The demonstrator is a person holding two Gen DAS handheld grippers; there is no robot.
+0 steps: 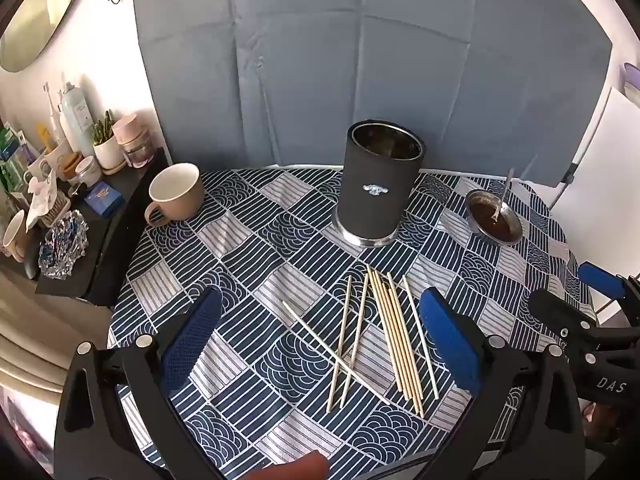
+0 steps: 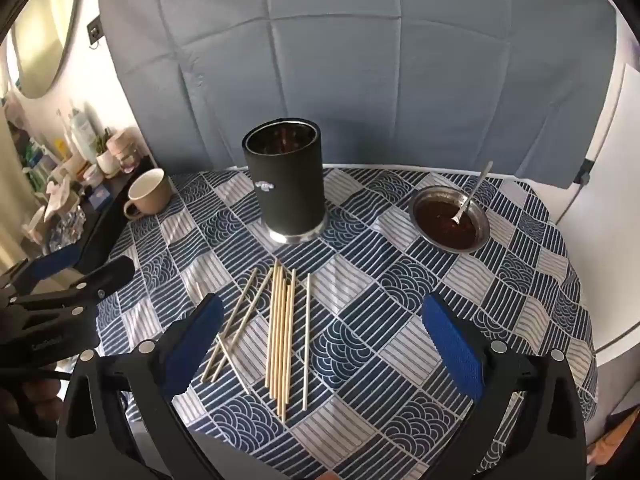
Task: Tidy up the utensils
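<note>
both your left gripper [image 1: 320, 344] and right gripper [image 2: 320, 344] gape wide and empty; chopsticks [image 1: 384, 336] mid-table lie crossed, so grabbing one could drag others.

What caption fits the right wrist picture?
Open right gripper hovers over loose chopsticks lying before the black holder.

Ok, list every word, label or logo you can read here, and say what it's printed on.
"DAS": white letters on the right gripper body, left wrist view.
Left gripper body: pale lettering, too blurred to read.
Black canister: small silver emblem, no readable text.
Blue box and bottles on the side shelf: labels too small to read.
</note>
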